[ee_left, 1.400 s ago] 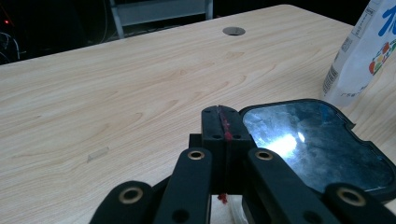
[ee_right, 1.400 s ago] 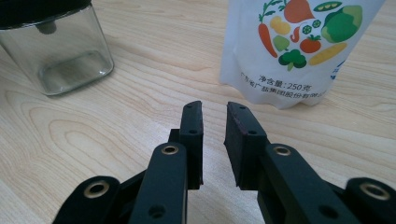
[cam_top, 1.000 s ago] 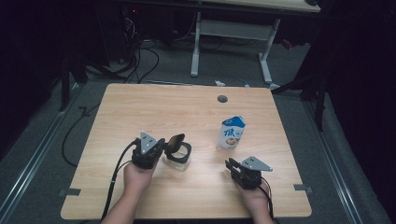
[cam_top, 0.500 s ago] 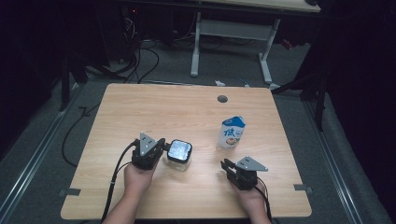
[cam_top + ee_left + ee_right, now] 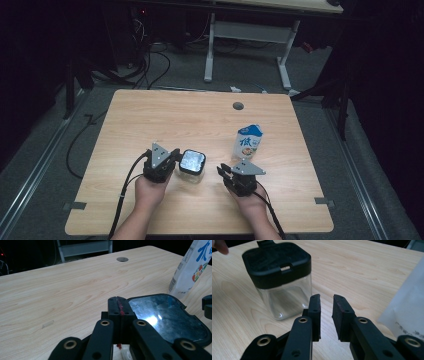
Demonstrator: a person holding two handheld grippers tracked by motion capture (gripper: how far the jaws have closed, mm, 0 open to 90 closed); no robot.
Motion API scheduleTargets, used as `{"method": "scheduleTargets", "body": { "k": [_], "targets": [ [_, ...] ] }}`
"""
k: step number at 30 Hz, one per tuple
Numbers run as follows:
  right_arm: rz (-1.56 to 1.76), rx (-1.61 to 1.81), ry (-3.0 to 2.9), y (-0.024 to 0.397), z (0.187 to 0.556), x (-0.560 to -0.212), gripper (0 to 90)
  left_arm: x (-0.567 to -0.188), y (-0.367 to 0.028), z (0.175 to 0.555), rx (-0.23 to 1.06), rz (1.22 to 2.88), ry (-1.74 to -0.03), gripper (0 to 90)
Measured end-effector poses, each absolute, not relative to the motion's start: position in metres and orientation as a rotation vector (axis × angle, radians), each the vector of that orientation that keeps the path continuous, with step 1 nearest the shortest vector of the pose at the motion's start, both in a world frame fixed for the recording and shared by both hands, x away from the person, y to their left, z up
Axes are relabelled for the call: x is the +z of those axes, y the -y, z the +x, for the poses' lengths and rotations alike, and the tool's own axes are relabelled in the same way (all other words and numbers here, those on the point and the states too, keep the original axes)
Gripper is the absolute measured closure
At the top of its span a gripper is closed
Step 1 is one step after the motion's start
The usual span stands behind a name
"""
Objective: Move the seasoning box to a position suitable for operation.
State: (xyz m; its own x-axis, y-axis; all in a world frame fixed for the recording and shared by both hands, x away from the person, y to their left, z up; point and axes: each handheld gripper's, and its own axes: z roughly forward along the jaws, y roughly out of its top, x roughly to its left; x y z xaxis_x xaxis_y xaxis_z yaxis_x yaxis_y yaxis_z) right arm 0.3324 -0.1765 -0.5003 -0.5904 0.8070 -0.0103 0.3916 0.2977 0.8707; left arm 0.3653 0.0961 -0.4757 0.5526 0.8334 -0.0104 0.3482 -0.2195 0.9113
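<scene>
One clear square jar (image 5: 192,164) sits low centre in the high view, on the wooden table (image 5: 165,115). Left gripper (image 5: 172,159) lies at the jar's left edge, touching or just beside it. In the left gripper view the two black jaws meet flat against each other, nothing between them except a thin red smear along the seam; the jar's lid (image 5: 165,315) lies just right of the jaw tips, lower right of that frame.

Right gripper (image 5: 223,172) sits right of the jar in the high view, apart from it, jaws pointing toward it. In the right gripper view its pads (image 5: 315,312) stand a narrow gap apart and hold nothing; bare table shows between them. The jar (image 5: 280,282) stands upper left of that frame, beyond the left pad, not touched.

Materials: jar body is clear glass or plastic, square with rounded corners, apparently empty. Its lid is black, matte, rounded-square, with a small metal hinge pin at one edge; from above, the top panel reads glossy and reflects light. Table is pale wood-grain laminate, smooth, with one round cable hole (image 5: 238,106) near the far edge. One carton (image 5: 248,142), white with blue print and a gabled top, stands upright right of the jar, behind the right gripper.

Count: one jar, one carton, two grippers, two hands entering from the bottom edge.
</scene>
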Motion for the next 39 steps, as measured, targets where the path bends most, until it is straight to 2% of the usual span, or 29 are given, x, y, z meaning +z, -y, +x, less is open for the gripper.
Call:
{"method": "scheduleTargets", "body": {
  "k": [9,11,12,39],
  "targets": [
    [1.046,1.259,-2.105,0.166,0.336,-0.495,77.7,-0.477,-0.096,0.366,0.610,1.785,-0.977,90.0],
    [1.048,1.262,-2.105,0.165,0.337,-0.496,82.0,-0.477,-0.097,0.367,0.610,1.786,-0.975,90.0],
    [1.052,1.262,-2.095,0.164,0.338,-0.496,89.3,-0.477,-0.097,0.367,0.610,1.787,-0.973,90.0],
    [1.008,1.290,-2.114,0.148,0.338,-0.493,89.7,-0.479,-0.099,0.367,0.596,1.765,-0.983,90.0]
  ]
}}
